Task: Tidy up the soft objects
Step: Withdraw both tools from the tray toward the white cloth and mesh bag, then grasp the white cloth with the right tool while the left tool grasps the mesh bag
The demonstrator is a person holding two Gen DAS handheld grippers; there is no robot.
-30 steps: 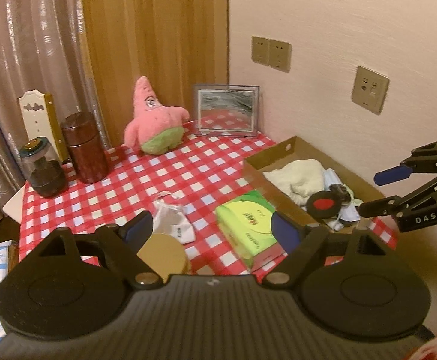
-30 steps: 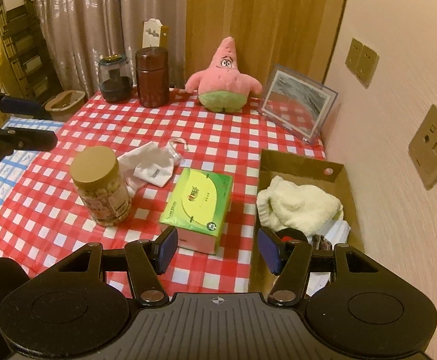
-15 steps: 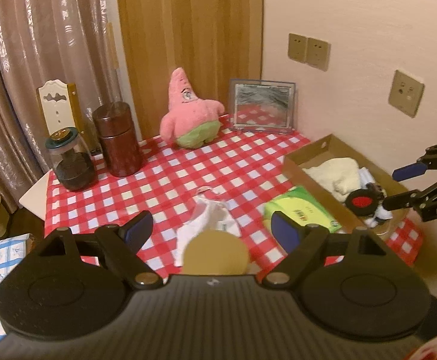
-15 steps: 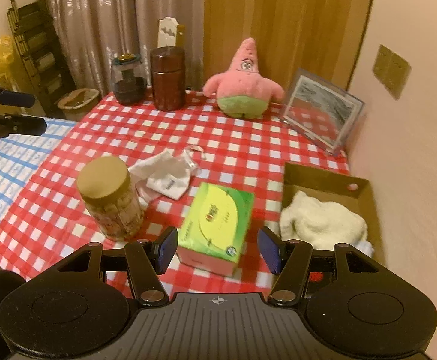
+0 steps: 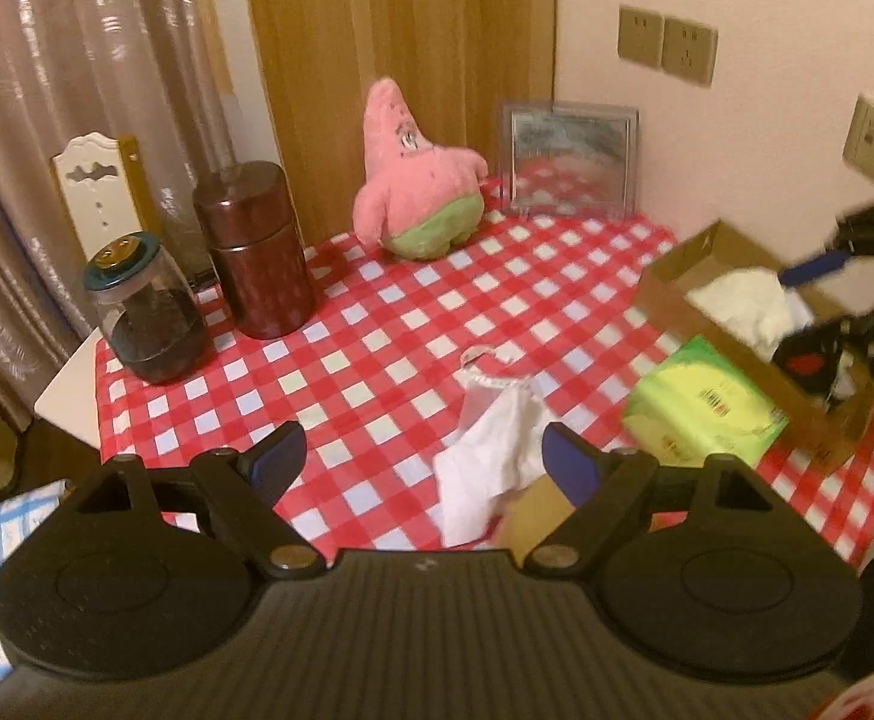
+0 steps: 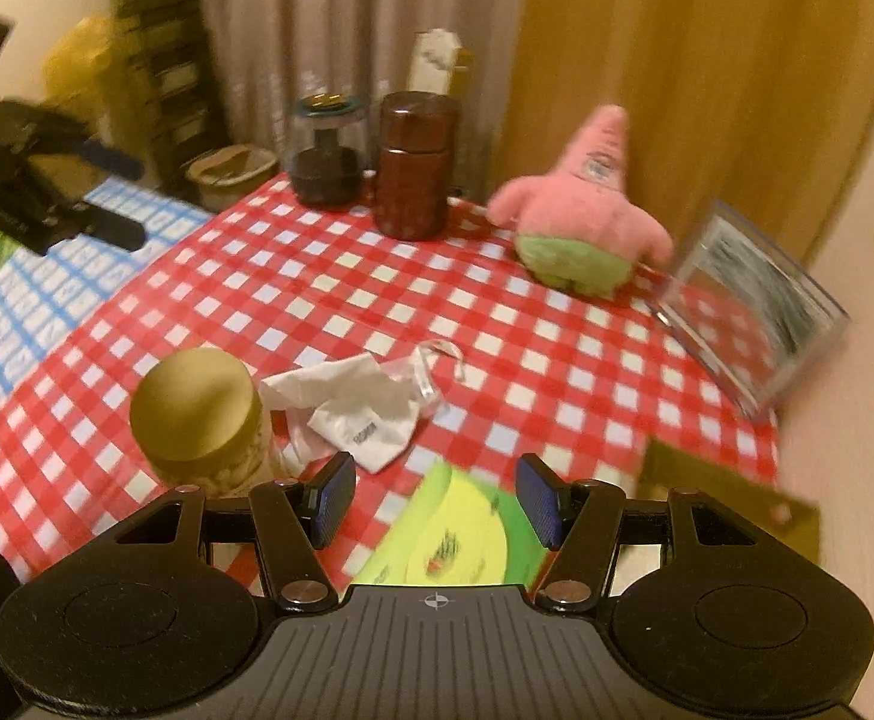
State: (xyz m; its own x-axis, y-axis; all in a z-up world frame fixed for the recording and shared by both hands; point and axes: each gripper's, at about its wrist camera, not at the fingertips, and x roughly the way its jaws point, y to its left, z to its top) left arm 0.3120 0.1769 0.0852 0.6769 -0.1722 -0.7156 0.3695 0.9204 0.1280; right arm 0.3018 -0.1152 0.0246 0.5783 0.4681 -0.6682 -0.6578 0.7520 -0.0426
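Red-and-white checked cloth covers the surface (image 5: 389, 324). In the left wrist view, the left gripper (image 5: 419, 465) hangs above it with jaws wide and empty. A white pouch (image 5: 490, 450) lies just beyond them, a pink plush star (image 5: 416, 192) sits by the far edge, and a cardboard box (image 5: 748, 360) at right already holds a cream cloth (image 5: 742, 300).

In the right wrist view, the right gripper (image 6: 434, 498) has its jaws part open around nothing, over a green tissue pack (image 6: 460, 540); the pouch lies crumpled beside a gold-lidded jar (image 6: 197, 408).

Judging by this, the approach to the next soft item is in hand. The next move calls for lowering one gripper onto the pouch and pinching its fabric clear of the jar.
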